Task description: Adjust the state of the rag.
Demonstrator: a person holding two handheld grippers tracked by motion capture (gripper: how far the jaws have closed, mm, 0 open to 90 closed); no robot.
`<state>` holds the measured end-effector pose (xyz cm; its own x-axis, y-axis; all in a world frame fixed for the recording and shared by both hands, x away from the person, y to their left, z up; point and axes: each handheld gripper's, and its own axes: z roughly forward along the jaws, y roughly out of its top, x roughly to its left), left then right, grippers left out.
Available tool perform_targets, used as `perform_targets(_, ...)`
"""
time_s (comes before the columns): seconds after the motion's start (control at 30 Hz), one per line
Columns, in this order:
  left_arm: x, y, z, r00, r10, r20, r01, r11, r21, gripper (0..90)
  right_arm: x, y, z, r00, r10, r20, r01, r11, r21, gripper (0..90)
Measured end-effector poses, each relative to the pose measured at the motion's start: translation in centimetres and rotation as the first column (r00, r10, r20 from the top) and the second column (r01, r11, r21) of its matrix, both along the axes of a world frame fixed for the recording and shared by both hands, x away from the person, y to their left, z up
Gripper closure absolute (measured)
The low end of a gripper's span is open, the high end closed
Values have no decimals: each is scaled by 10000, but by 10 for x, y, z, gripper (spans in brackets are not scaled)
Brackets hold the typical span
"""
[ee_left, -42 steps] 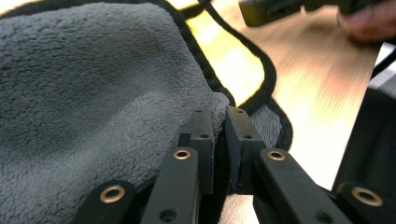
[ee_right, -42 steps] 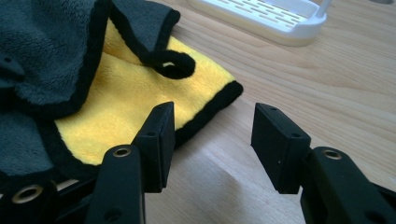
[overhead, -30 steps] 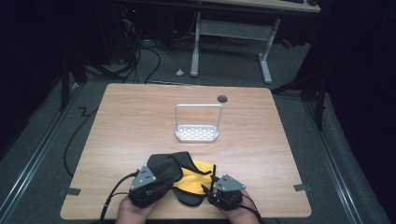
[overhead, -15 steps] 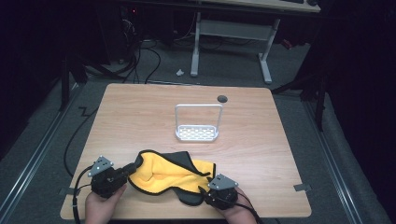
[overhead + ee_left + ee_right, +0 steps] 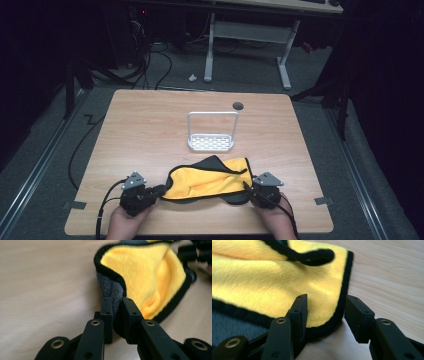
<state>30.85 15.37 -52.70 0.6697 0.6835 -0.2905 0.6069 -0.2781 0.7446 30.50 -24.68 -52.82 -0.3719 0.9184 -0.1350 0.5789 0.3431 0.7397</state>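
A yellow cloth (image 5: 210, 180) with a grey back and black hem lies spread near the table's front edge. My left gripper (image 5: 159, 190) is at its left end. In the left gripper view, a grey fold of the cloth (image 5: 150, 272) sits pinched between the jaws of my left gripper (image 5: 116, 312), which have just been opening a little. My right gripper (image 5: 246, 187) is at the cloth's right end. In the right gripper view my right gripper (image 5: 325, 312) stands open, its jaws wide apart around the cloth's (image 5: 274, 282) hemmed corner, which rests flat on the wood.
A small white wire rack (image 5: 212, 142) stands upright at the middle of the wooden table (image 5: 150, 130), behind the cloth. A dark round grommet (image 5: 238, 106) sits near the far edge. Cables trail from both grippers. Dark floor and desk legs lie beyond.
The grippers, close together over a bunched cloth a second ago, have moved apart, left one leftward and right one rightward. The cloth now lies stretched out between them, lower on the table.
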Motion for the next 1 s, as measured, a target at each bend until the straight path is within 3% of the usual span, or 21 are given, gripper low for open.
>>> perform_targets(0.07,-5,-7,-3,9998,-189,-48,190,9995,264,773,2,-7,0,9992,-392,38,392,9992,-20,541)
perform_targets(0.13,-9,-10,-3,9998,-183,-58,185,9994,305,765,2,-7,1,9990,-454,19,454,9990,7,548)
perform_targets(0.33,-10,1,3,9980,588,226,-593,9981,188,724,-12,-6,11,9985,-319,449,302,9988,374,552)
perform_targets(0.43,-12,3,10,9941,911,585,-914,9958,19,665,-17,-5,12,9987,-220,449,201,9989,416,549)
perform_targets(0.5,-18,-2,21,9886,892,1216,-885,9960,-112,643,-17,-6,13,9987,-254,433,236,9988,426,550)
perform_targets(0.6,-27,-13,31,9832,564,1736,-550,9984,-124,607,-20,-9,15,9984,-377,430,350,9975,609,559)
perform_targets(0.7,-30,-28,31,9869,51,1613,20,9990,-443,560,-25,-11,17,9980,-392,503,360,9973,639,562)
perform_targets(0.8,-29,-55,29,9892,-639,1318,694,9969,-379,523,-27,-10,18,9982,-377,463,345,9970,690,562)
perform_targets(0.87,-28,-78,28,9835,-1277,1285,1311,9912,-186,500,-28,-10,18,9983,-357,461,323,9969,721,562)
perform_targets(1.0,-19,-124,26,9724,-1950,1278,1937,9808,227,480,-29,-10,18,9989,-301,350,270,9959,859,564)
